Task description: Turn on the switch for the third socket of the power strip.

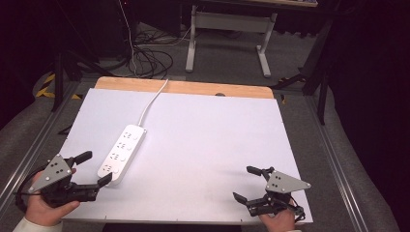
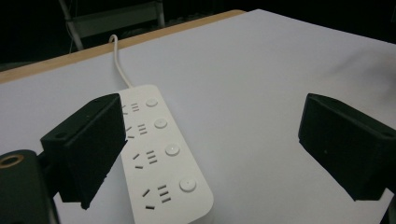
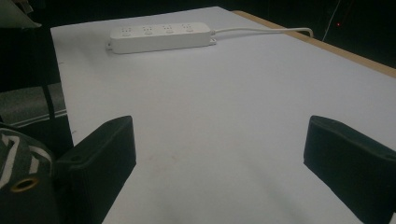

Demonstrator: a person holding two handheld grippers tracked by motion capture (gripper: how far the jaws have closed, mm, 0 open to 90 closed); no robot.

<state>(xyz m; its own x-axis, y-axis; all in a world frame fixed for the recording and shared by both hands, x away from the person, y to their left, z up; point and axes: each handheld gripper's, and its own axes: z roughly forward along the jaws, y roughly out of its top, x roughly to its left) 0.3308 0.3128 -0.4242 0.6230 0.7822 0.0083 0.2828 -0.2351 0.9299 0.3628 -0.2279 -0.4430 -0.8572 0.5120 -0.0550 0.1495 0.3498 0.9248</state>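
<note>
The work looks barely begun; nothing is held and nothing appears lifted or shifted. The power strip (image 1: 121,153) lies flat on the white bench (image 1: 203,145), at about 9 o'clock of the bench's middle, its long axis running from 7 o'clock up to 1 o'clock; its white cable (image 1: 152,101) leaves the far end toward 12 o'clock and goes over the wooden back edge. All four socket groups appear empty and each round button beside them is visible in the left gripper view (image 2: 159,149); whether any switch is on, I cannot tell.

The left tongs (image 1: 94,168) stand wide, holding nothing; they sit at 7 o'clock of the bench, just beside the strip's near end, with one jaw tip close to or touching its near corner; the high view does not settle which. In the left gripper view the strip lies partly behind one jaw rather than squarely between the two, so a grasp is not yet lined up.

The right tongs (image 1: 250,183) are also wide and empty; they rest at 5 o'clock, well apart from the strip, which shows far off across the bench in the right gripper view (image 3: 161,36).

My judgement: the approach is made on the left side only; closing on the strip, and whatever is then done with it, is all still left.
</note>
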